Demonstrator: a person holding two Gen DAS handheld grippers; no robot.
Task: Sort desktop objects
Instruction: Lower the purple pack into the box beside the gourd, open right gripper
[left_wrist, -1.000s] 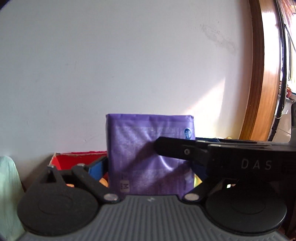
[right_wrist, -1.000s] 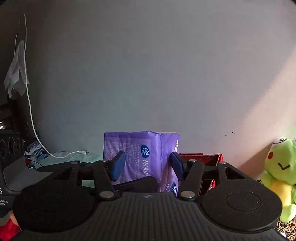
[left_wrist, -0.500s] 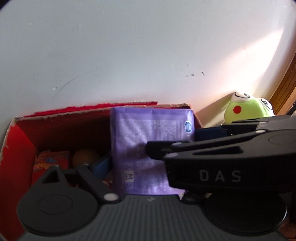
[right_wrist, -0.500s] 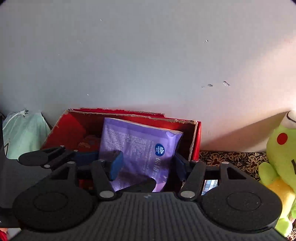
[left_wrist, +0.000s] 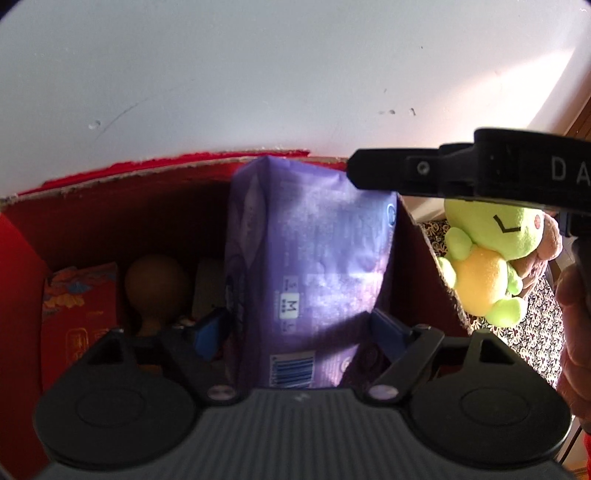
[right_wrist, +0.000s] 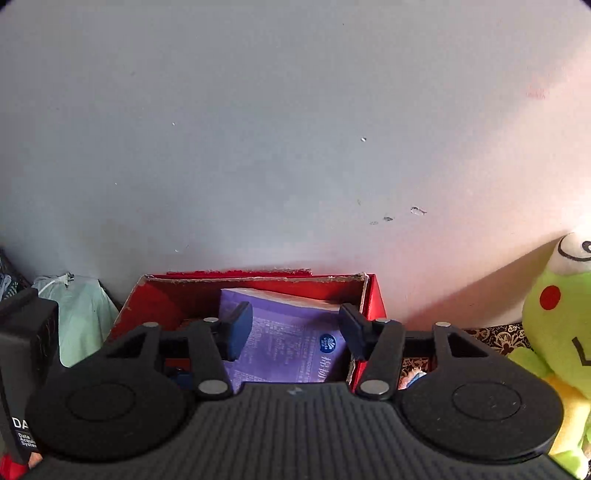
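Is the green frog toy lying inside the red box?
No, the green frog toy sits outside the red box, to its right against the wall; the purple pack is inside.

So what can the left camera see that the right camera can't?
Only the left wrist view looks down into the box: a brown ball-shaped thing and a red printed packet lie beside the pack. It also catches the right gripper's body and part of a hand.

Only the right wrist view shows the pale green bag left of the box, and the frog's eye.

Both show the red box, the purple pack standing in it between open fingers, the frog toy and the wall.
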